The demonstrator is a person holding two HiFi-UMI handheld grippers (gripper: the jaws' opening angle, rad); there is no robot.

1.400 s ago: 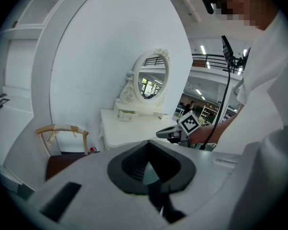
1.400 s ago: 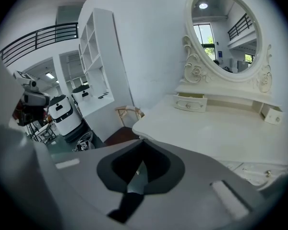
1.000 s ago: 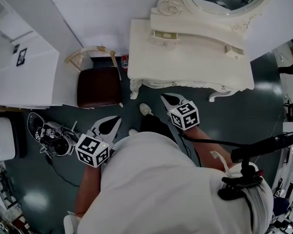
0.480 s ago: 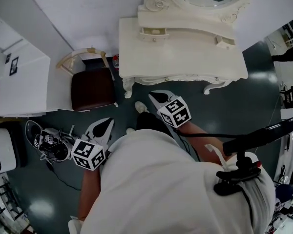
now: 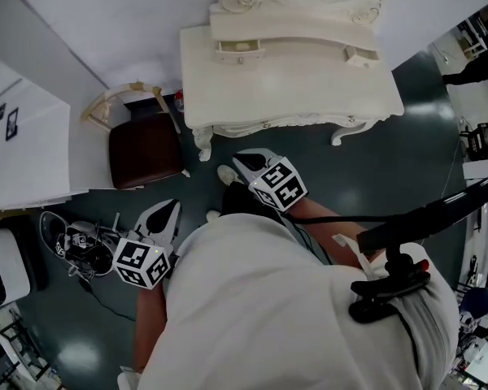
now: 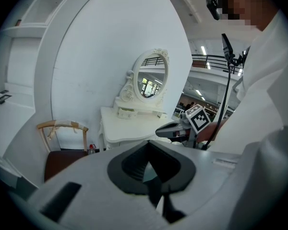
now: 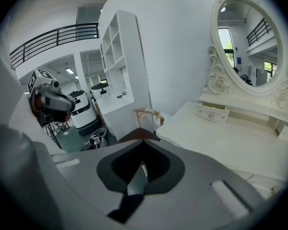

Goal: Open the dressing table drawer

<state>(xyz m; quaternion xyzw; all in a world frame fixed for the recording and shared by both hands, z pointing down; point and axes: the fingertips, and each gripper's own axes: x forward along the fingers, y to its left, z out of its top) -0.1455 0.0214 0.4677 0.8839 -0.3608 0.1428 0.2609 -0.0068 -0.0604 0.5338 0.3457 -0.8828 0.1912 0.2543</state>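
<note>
The cream dressing table [image 5: 293,84] stands against the wall under its oval mirror [image 7: 247,42]. Two small knobbed drawers [image 5: 237,49] sit on its top, and the front apron carries small knobs [image 5: 267,125]. My right gripper [image 5: 244,161] hangs shut and empty just in front of the table's left front edge, apart from it. In the right gripper view the tabletop [image 7: 230,138] and a small drawer [image 7: 212,113] lie ahead to the right. My left gripper [image 5: 169,210] is lower left, shut and empty, over the dark floor. The left gripper view shows the table [image 6: 129,128] farther off.
A brown-seated chair [image 5: 142,149] stands left of the table, and a white shelf cabinet [image 5: 24,145] stands farther left. A tangle of cables and gear [image 5: 81,242] lies on the floor by my left gripper. A shoe [image 5: 228,173] shows below the table's left leg.
The head view has swung, so the table sits higher and further left in the picture. My right gripper has shifted a little to the left with it. Both grippers remain shut.
</note>
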